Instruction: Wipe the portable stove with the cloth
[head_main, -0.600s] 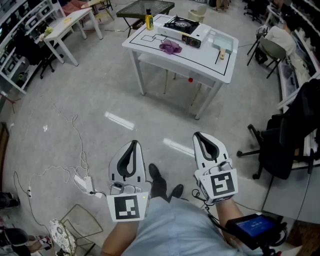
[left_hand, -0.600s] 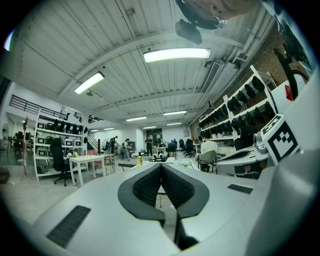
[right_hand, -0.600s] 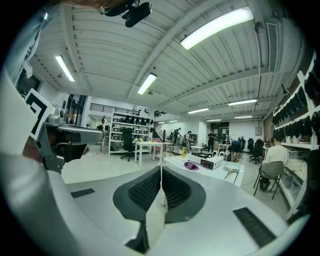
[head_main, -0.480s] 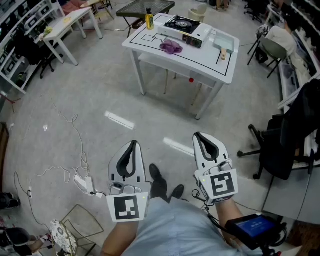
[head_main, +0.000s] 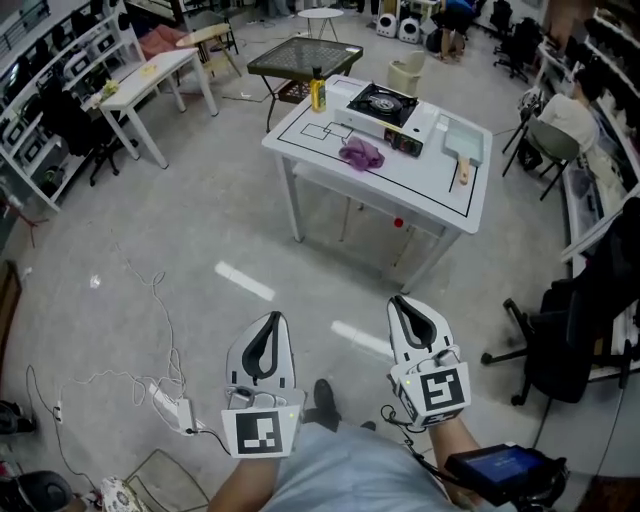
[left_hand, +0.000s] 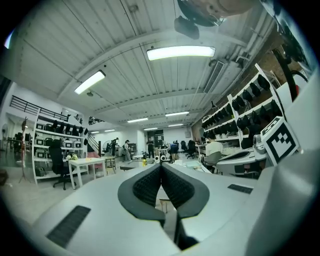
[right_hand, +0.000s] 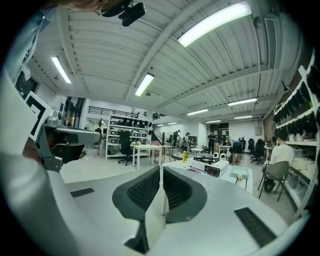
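A white portable stove (head_main: 385, 106) with a black burner stands on a white table (head_main: 330, 155) across the room, and also shows far off in the right gripper view as the stove (right_hand: 210, 168). A purple cloth (head_main: 361, 153) lies crumpled on the table in front of it. My left gripper (head_main: 269, 319) and right gripper (head_main: 402, 301) hang side by side over the floor, well short of the table. Both are shut, with nothing between their jaws. The left gripper view shows its dark pads (left_hand: 149, 186) pressed together.
A yellow bottle (head_main: 318, 94) and a light blue dustpan (head_main: 462, 142) sit on the same table. A dark mesh table (head_main: 305, 56) stands behind it, a white side table (head_main: 150, 82) at left. Cables (head_main: 150, 320) trail on the floor. Black office chairs (head_main: 570, 330) stand at right.
The table and stove sit slightly lower and more to the right in the head view, and more of the room behind shows. Both grippers have stayed shut and side by side.
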